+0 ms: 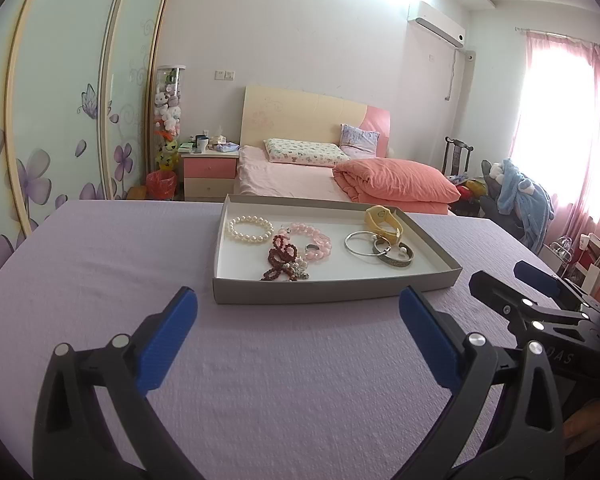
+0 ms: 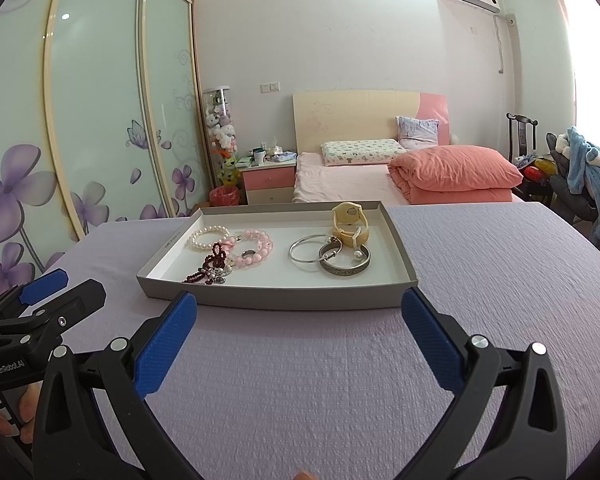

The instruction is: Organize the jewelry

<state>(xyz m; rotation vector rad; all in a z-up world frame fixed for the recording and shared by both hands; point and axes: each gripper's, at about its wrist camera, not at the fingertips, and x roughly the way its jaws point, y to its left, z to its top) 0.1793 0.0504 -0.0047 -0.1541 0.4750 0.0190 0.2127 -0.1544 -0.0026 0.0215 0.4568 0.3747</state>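
A shallow grey tray with a white floor sits on the lilac-covered table. In it lie a white pearl bracelet, a pink bead bracelet, a dark red bead string, a thin silver bangle, an engraved silver cuff and a yellow watch. My left gripper is open and empty, in front of the tray. My right gripper is open and empty, close to the tray's near wall.
The lilac tablecloth spreads around the tray. Behind the table stand a bed with a coral duvet, a pink nightstand, a floral sliding wardrobe and a chair with clothes.
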